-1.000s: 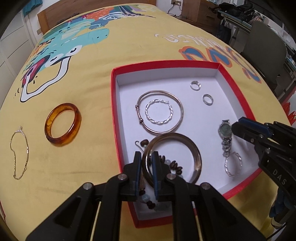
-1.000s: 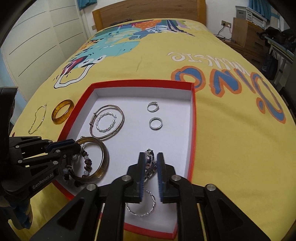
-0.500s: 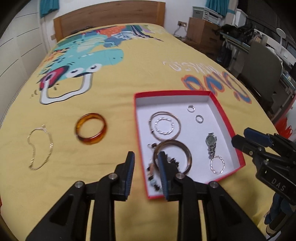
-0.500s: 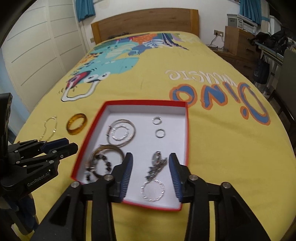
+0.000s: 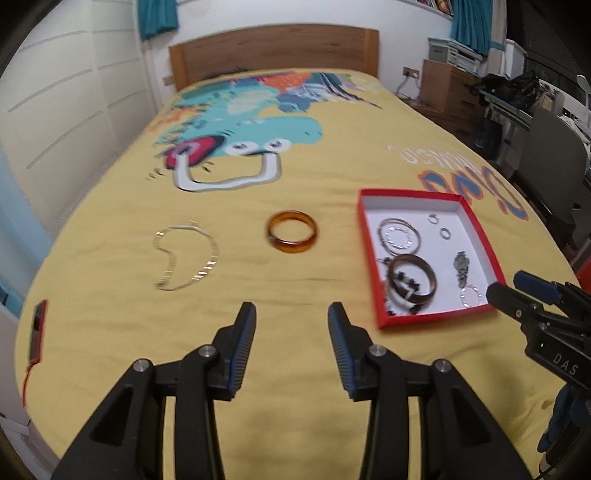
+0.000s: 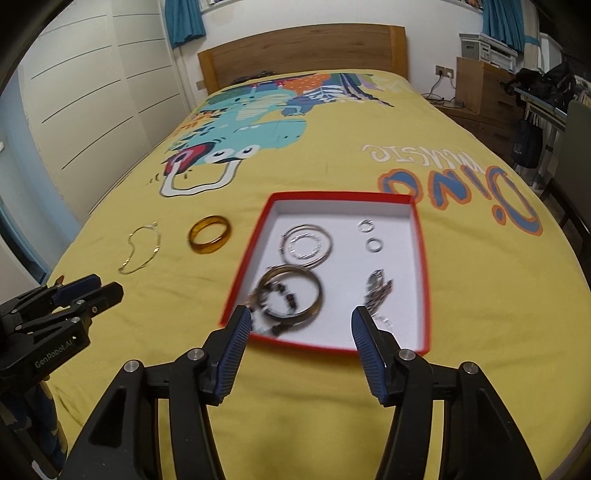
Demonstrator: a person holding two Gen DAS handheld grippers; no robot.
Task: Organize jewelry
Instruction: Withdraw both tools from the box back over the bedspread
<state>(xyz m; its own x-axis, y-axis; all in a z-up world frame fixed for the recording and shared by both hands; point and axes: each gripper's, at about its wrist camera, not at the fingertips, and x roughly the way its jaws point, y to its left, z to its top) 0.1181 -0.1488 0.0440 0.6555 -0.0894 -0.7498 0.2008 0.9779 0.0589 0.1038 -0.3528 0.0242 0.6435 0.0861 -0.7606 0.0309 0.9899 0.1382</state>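
With both grippers spread empty, the amber bangle (image 5: 292,232) is best pinched across its rim by the left gripper (image 5: 291,325) for the red box (image 5: 436,320).

Bedspread (image 6: 332,162) matt cloth; headboard (image 6: 303,55) smooth wood; amber bangle (image 5: 292,232) glossy, translucent; box (image 6: 421,266) matt card w/ white inside; rings (image 6: 374,244) shiny metal.

Wooden headboard (image 6: 303,51), white wardrobe (image 6: 85,92), teal curtains (image 6: 184,18).
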